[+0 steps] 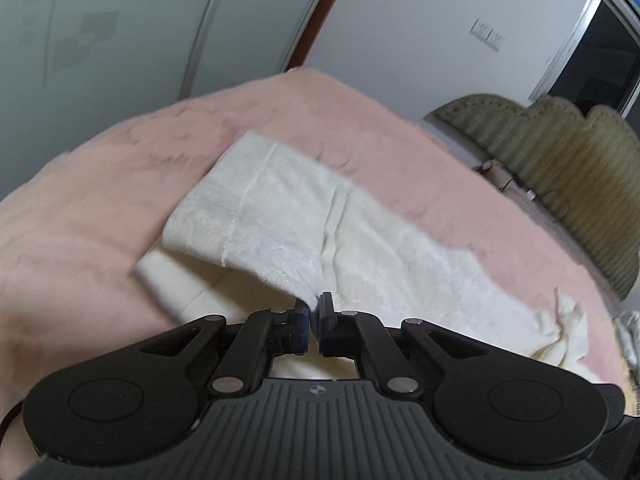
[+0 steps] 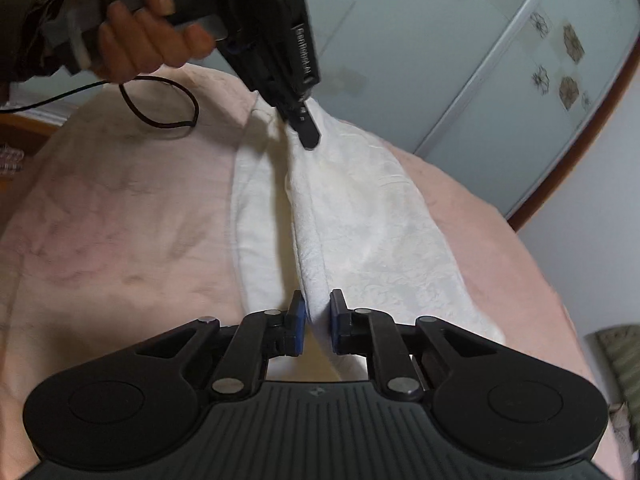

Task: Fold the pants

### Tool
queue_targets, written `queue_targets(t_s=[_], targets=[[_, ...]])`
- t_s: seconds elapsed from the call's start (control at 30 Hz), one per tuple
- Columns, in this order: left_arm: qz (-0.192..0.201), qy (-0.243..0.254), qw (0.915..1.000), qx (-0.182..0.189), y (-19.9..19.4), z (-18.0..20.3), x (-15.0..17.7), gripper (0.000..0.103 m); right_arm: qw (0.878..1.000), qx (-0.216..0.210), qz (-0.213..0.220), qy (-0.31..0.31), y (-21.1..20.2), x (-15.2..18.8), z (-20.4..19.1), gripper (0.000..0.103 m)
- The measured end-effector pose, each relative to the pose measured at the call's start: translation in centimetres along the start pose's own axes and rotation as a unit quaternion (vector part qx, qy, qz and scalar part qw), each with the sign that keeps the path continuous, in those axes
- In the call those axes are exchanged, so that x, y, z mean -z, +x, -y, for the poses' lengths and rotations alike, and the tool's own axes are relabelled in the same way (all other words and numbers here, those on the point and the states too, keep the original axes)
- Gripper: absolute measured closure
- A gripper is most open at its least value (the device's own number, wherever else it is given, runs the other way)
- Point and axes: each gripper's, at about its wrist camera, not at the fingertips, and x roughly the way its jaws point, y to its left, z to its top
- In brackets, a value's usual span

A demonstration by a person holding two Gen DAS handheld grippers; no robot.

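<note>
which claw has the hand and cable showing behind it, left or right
The left claw: in the right wrist view a hand holds it, a black cable trailing behind. The right claw shows only its own fingers. Both pinch the white pants.

Left gripper (image 1: 314, 316) fingers pinched on cream pants (image 1: 304, 220) over pink bedspread (image 1: 88, 208).

Cream-white pants (image 2: 352, 216) with a faint embossed floral texture lie on a pale pink blanket (image 2: 120, 208). Beyond the blanket, pale grey-green wardrobe doors (image 2: 500, 60) carry brown flower motifs. Both black grippers have blue pads (image 2: 298, 320). An olive-green scalloped headboard (image 1: 560, 152) borders the blanket.
</note>
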Motion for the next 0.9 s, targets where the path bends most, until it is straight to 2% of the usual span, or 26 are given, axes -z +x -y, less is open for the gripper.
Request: queue_targets(t_s=[0.1, 0.23, 0.37, 0.43, 0.5, 0.63, 0.67, 0.7, 0.77, 0.83, 0.9], targets=[[-0.001, 0.003, 0.9999, -0.011, -0.1, -0.1, 0.3, 0.098, 0.999, 0.003, 0.005, 0.040, -0.3, 0.2, -0.2, 0.091], [0.015, 0.046, 0.9980, -0.040, -0.4, 1.2, 0.6, 0.096, 0.997, 0.004, 0.010, 0.072, -0.7, 0.2, 0.2, 0.091], [0.000, 0.058, 0.9958, -0.071, 0.7, 1.2, 1.6, 0.094, 0.994, 0.006, 0.003, 0.110, -0.2, 0.6, -0.2, 0.089], [0.002, 0.052, 0.9957, -0.076, 0.7, 1.0, 1.9, 0.093, 0.989, 0.002, 0.005, 0.146, 0.0, 0.3, 0.2, 0.089], [0.006, 0.059, 0.9952, -0.078, 0.4, 1.2, 1.9, 0.092, 0.989, -0.002, 0.007, 0.148, -0.6, 0.3, 0.0, 0.089], [-0.003, 0.066, 0.9938, -0.090, 0.4, 1.3, 1.9, 0.083, 0.984, -0.008, 0.012, 0.178, -1.0, 0.6, 0.5, 0.088], [-0.006, 0.070, 0.9931, -0.094, 0.1, 1.5, 1.8, 0.081, 0.982, -0.015, 0.011, 0.189, -1.4, 0.7, 0.7, 0.085], [-0.009, 0.073, 0.9926, -0.097, -0.3, 1.7, 1.7, 0.072, 0.979, -0.031, 0.013, 0.199, -2.1, 0.8, 1.0, 0.083], [-0.007, 0.078, 0.9908, -0.110, -1.2, 1.8, 1.5, 0.069, 0.972, -0.058, 0.035, 0.227, -4.5, 1.6, 2.2, 0.078], [0.005, 0.092, 0.9883, -0.122, -2.3, 2.4, 1.4, 0.069, 0.961, -0.045, 0.054, 0.268, -7.3, 3.3, 4.0, 0.078], [0.020, 0.105, 0.9876, -0.115, -3.3, 3.5, 1.2, 0.069, 0.946, -0.006, 0.055, 0.320, -9.6, 5.7, 6.2, 0.078]])
